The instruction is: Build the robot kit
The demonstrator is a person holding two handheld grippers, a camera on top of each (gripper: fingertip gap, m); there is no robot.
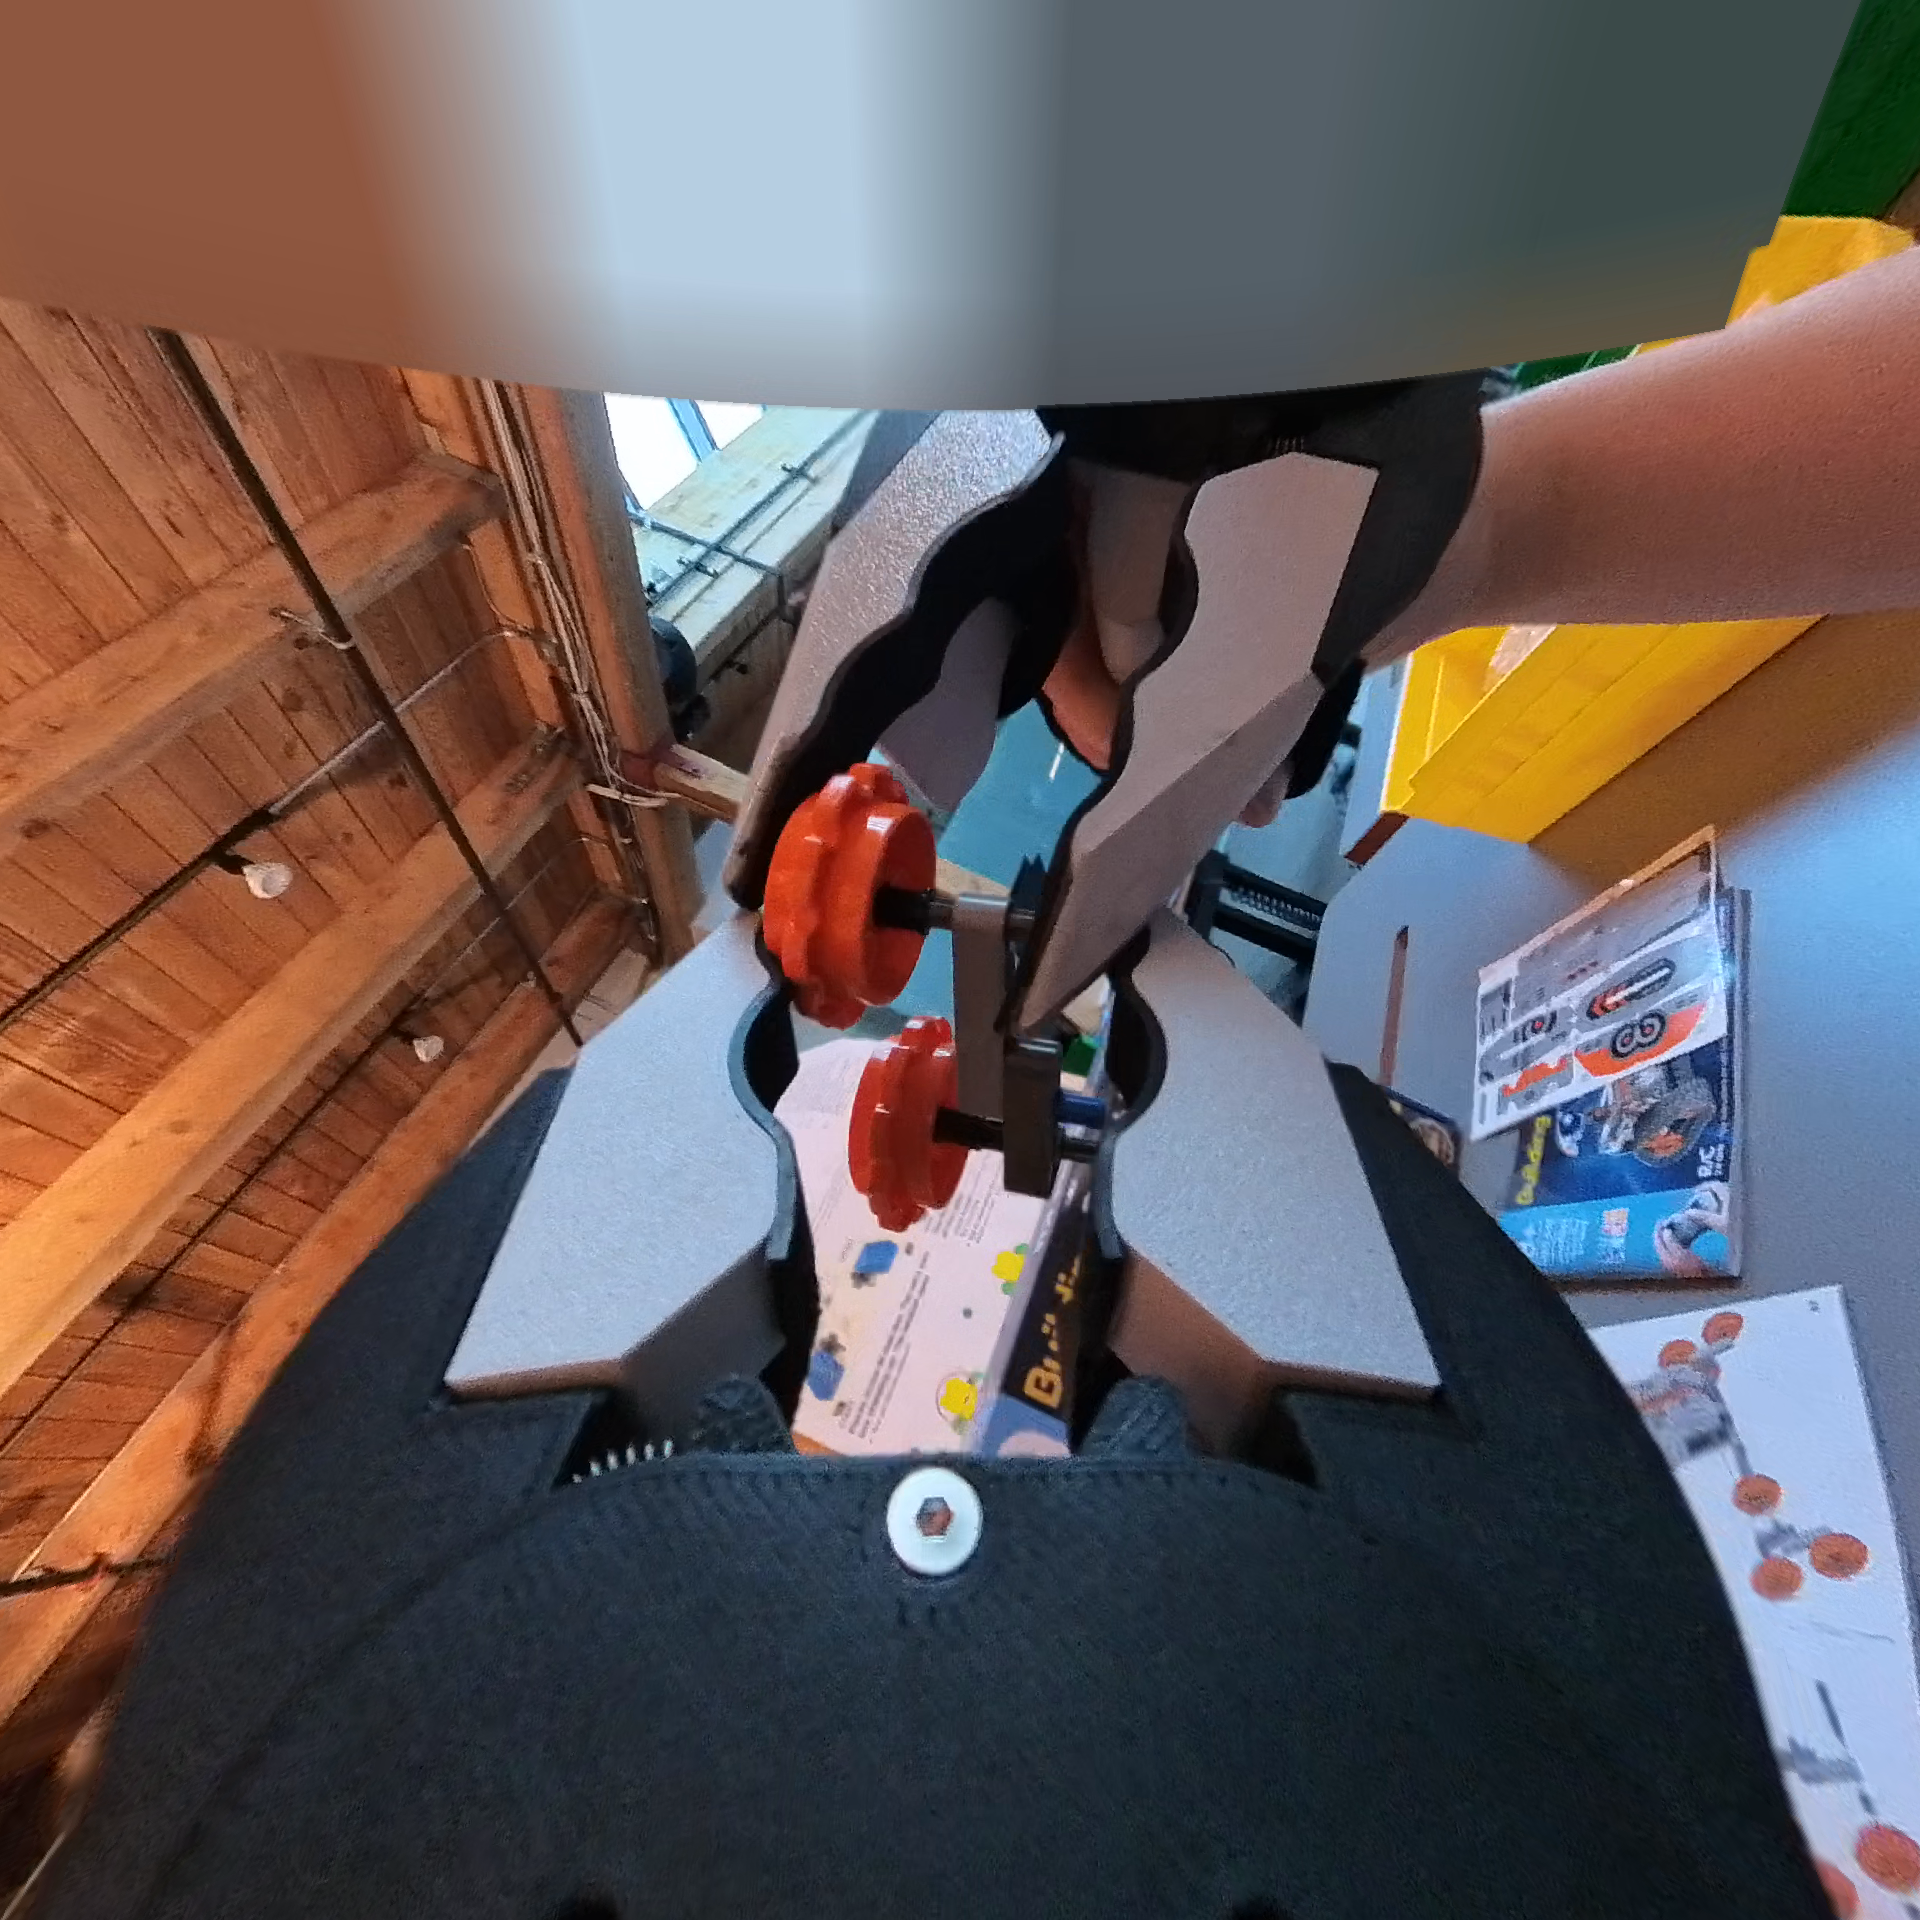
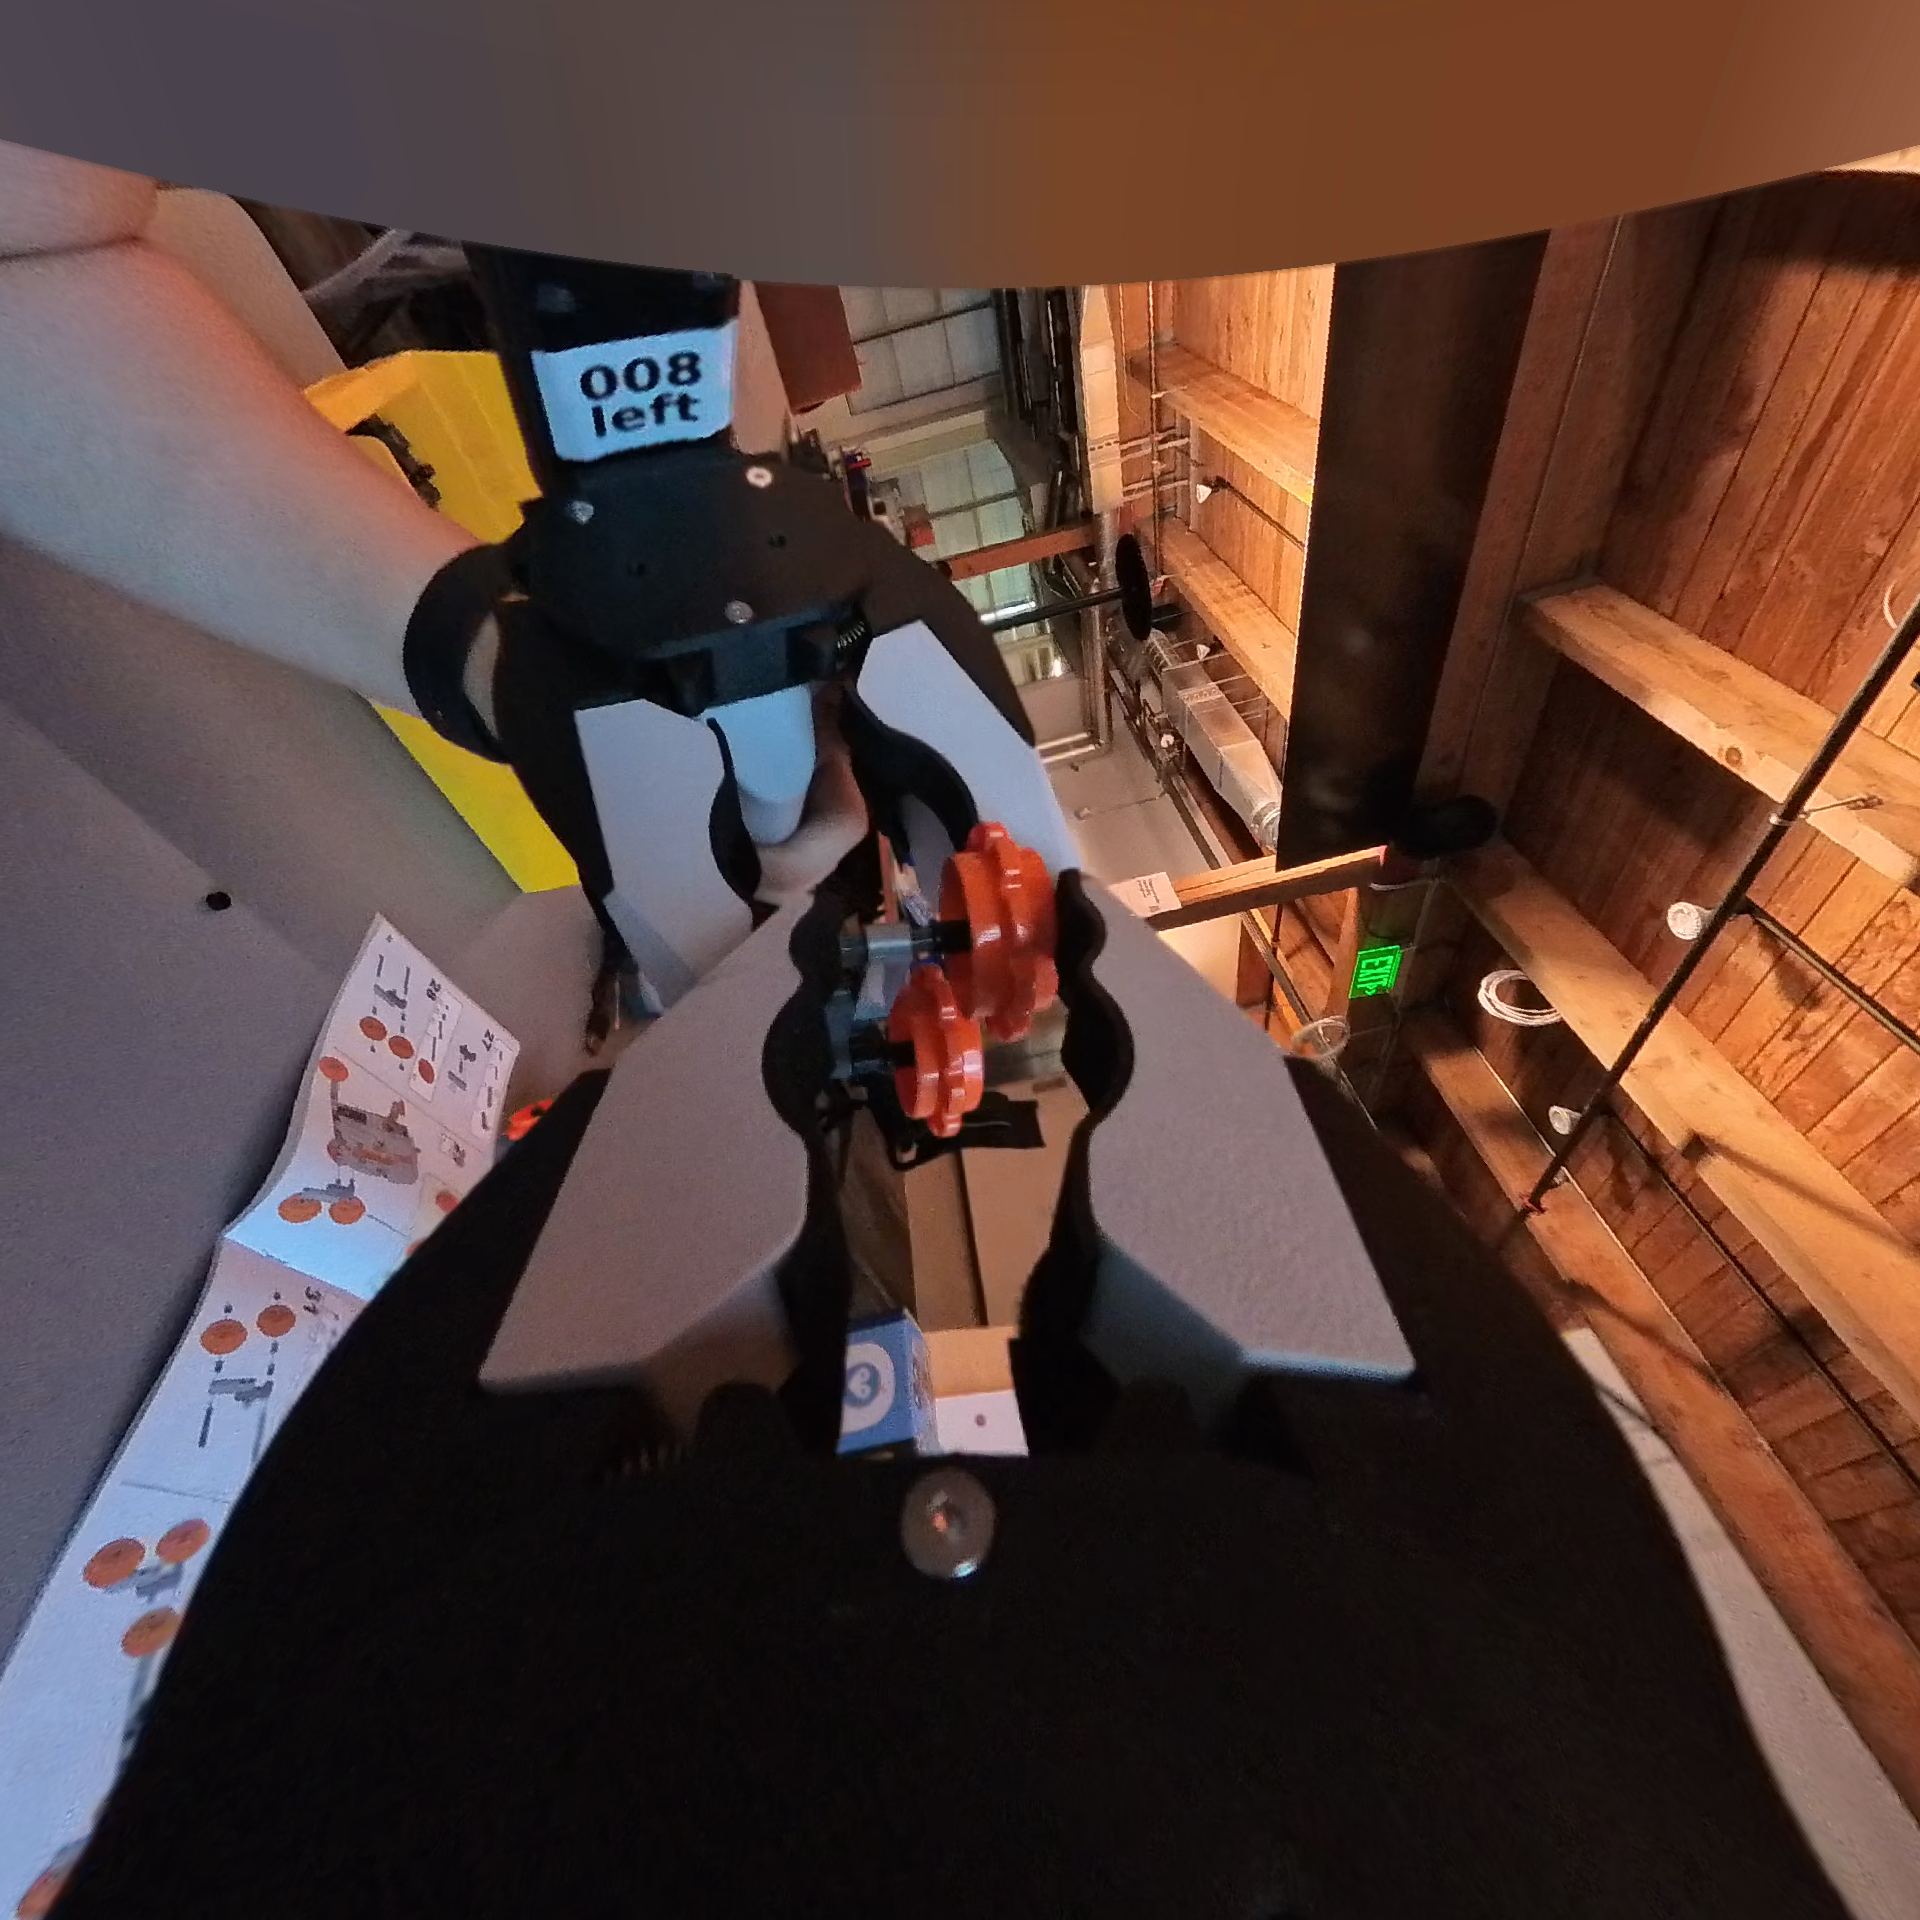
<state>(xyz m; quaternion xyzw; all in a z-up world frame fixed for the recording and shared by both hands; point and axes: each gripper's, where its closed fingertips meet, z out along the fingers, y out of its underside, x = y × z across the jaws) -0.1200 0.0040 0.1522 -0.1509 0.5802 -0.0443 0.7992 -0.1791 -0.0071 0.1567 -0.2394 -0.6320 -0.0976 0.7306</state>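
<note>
A small toy assembly (image 1: 987, 997) hangs in the air between my two grippers, which face each other. It has grey beams and two orange toothed wheels (image 1: 852, 894) on black axles, and it also shows in the right wrist view (image 2: 977, 966). My left gripper (image 1: 945, 935) closes around it from below, its fingertips against the upper wheel and the blue pin side. My right gripper (image 1: 883, 956) comes from above and pinches the upper wheel and the grey beam. In the right wrist view my right gripper (image 2: 951, 904) clamps the wheels, with the left gripper (image 2: 842, 935) opposite.
Printed instruction sheets (image 1: 1766, 1558) and a booklet (image 1: 1621, 1091) lie on the grey table (image 1: 1849, 935) to the right. A printed box (image 1: 935, 1330) sits below the grippers. A yellow bin (image 1: 1558, 727) stands behind. A wooden wall (image 1: 260, 727) is on the left. A person's forearm (image 1: 1662, 468) reaches in. The left gripper's tips are roughly 5 centimetres from the right gripper's.
</note>
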